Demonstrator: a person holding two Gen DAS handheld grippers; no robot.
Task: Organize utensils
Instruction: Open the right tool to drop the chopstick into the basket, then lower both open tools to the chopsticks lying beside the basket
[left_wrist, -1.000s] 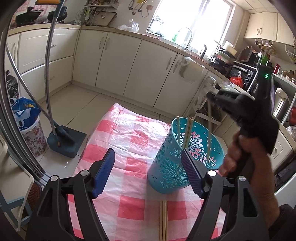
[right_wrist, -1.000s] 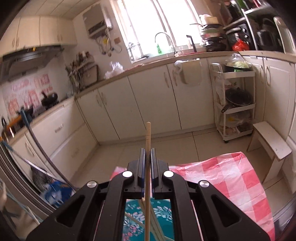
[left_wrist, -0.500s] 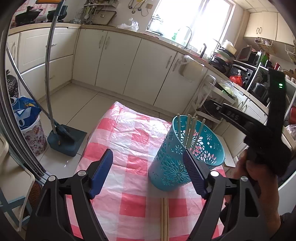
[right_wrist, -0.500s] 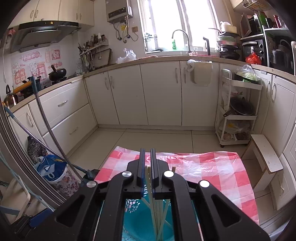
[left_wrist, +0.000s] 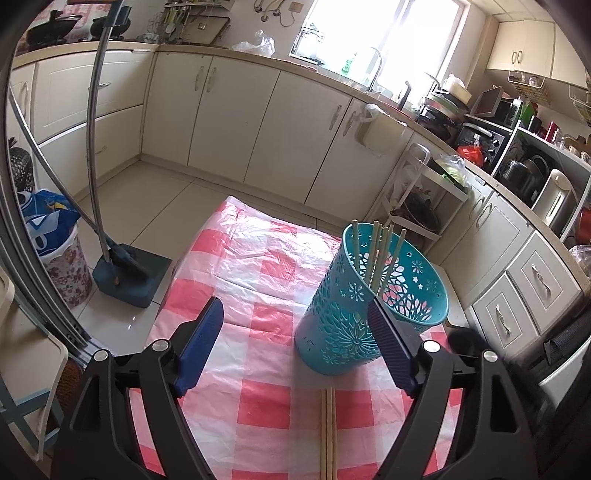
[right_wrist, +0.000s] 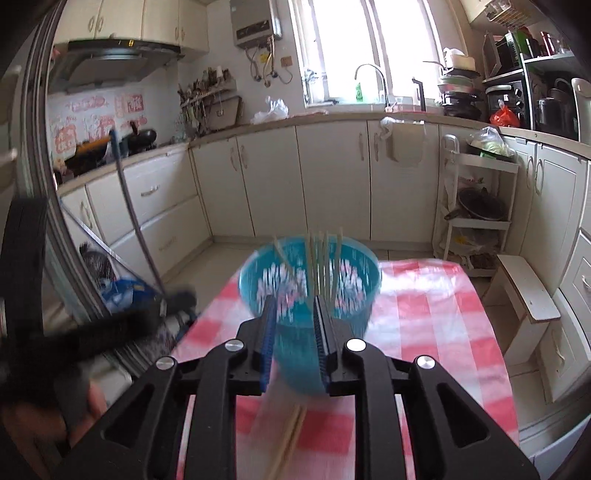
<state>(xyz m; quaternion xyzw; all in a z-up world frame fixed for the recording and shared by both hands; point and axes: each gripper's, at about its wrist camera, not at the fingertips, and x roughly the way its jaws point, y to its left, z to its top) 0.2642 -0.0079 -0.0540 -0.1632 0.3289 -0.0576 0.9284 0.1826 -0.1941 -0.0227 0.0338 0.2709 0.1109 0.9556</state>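
Observation:
A teal cut-out holder (left_wrist: 347, 332) (right_wrist: 354, 288) stands on the pink checked tablecloth (left_wrist: 258, 266) with several pale chopsticks (left_wrist: 380, 251) (right_wrist: 321, 254) upright in it. Two more chopsticks (left_wrist: 328, 432) (right_wrist: 291, 435) lie flat on the cloth in front of it. My left gripper (left_wrist: 293, 314) is open just short of the holder, its right finger overlapping the holder's side. My right gripper (right_wrist: 294, 301) is behind the holder on the near side, its jaws opening with a narrow gap and nothing between them. The right wrist view is motion-blurred. My left gripper (right_wrist: 74, 339) and a hand show blurred at its left edge.
A blue dustpan and broom (left_wrist: 125, 273) stand on the floor left of the table, beside a floral bin (left_wrist: 62, 266). A white stool (right_wrist: 524, 291) and a white rack trolley (right_wrist: 476, 206) stand to the right. Cabinets line the walls.
My right gripper held one chopstick upright over the holder, let it drop in, then pulled back to the near side with its jaws parting. The left gripper stayed put.

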